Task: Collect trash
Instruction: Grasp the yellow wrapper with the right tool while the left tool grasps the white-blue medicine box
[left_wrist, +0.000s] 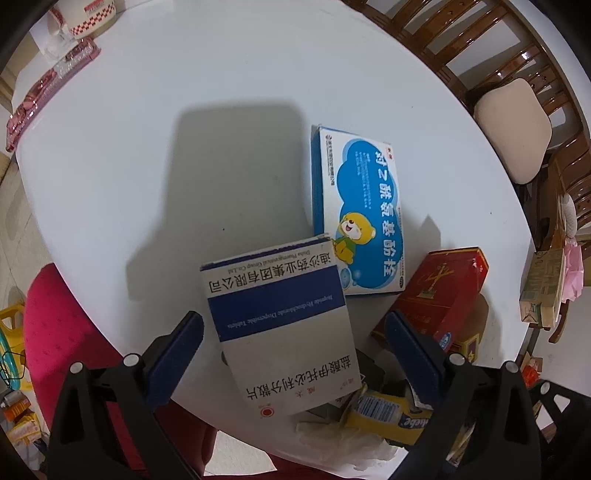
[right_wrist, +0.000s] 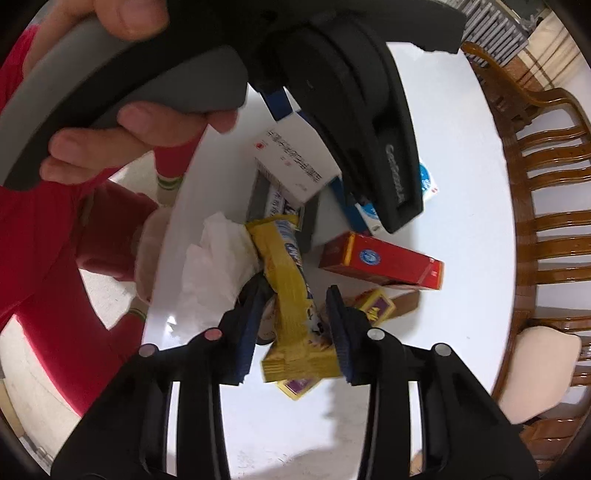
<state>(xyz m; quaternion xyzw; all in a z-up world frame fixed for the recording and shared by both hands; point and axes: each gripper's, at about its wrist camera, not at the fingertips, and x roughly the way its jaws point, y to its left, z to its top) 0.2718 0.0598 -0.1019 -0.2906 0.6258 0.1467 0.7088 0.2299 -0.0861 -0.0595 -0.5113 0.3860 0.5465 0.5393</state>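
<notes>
Right wrist view shows the right gripper (right_wrist: 295, 325) closing around a yellow crinkled snack wrapper (right_wrist: 291, 295) near the white table (right_wrist: 461, 166) edge, while the left gripper (left_wrist: 291, 354) straddles, jaws wide, a white-and-blue medicine box (left_wrist: 284, 325); closing seems next.

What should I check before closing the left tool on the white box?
1. Left tool open, white box between its fingers: ok.
2. Fingers clear of the box sides: ok, there are gaps on both sides.
3. Nothing lying on the white box: ok.
4. Right tool straddles the yellow wrapper: ok. Grip closed on it: cannot tell.
5. Tissue clear of the right tool: cannot tell.
6. Bin in view: not ok, none seen in either view.
</notes>
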